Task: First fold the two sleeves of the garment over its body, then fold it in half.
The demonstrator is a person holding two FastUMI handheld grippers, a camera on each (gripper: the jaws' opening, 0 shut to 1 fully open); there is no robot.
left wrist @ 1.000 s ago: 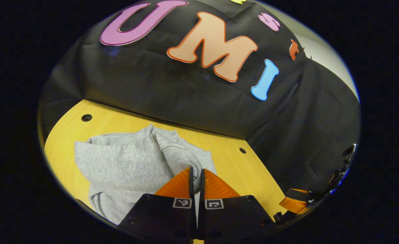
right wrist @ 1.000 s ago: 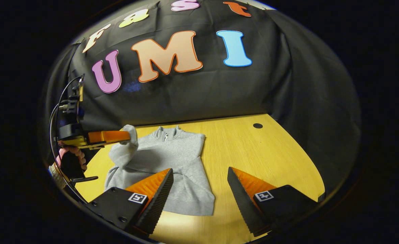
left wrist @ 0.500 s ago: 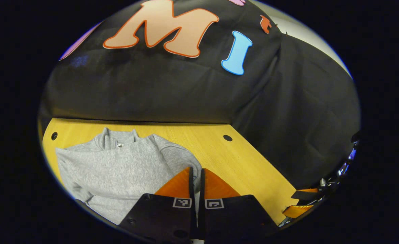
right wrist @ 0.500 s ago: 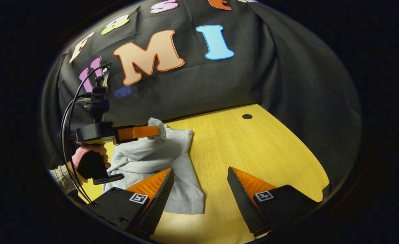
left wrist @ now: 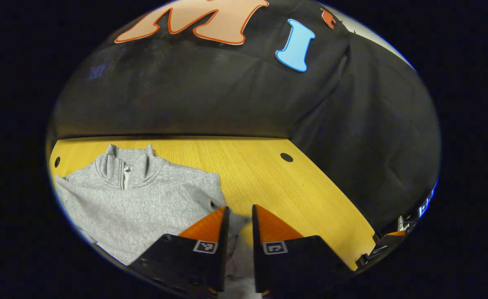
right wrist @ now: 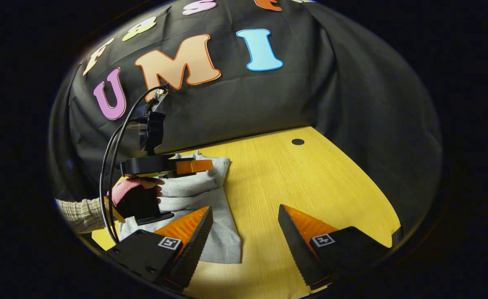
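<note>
Fingers of the left gripper stand slightly parted, a narrow gap between the 2, with sleeve cloth lying in and below that gap; whether they pinch it I cannot tell. Beyond lies the grey garment, flat on the yellow table, collar at the far end. In the right gripper view, the right gripper is spread wide above the table, beside the garment's hem. Farther off, a hand holds the left gripper over the garment.

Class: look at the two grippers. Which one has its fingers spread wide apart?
The right gripper: a broad gap of bare table shows between its fingers. The left gripper is only slightly parted, over the grey garment.
</note>
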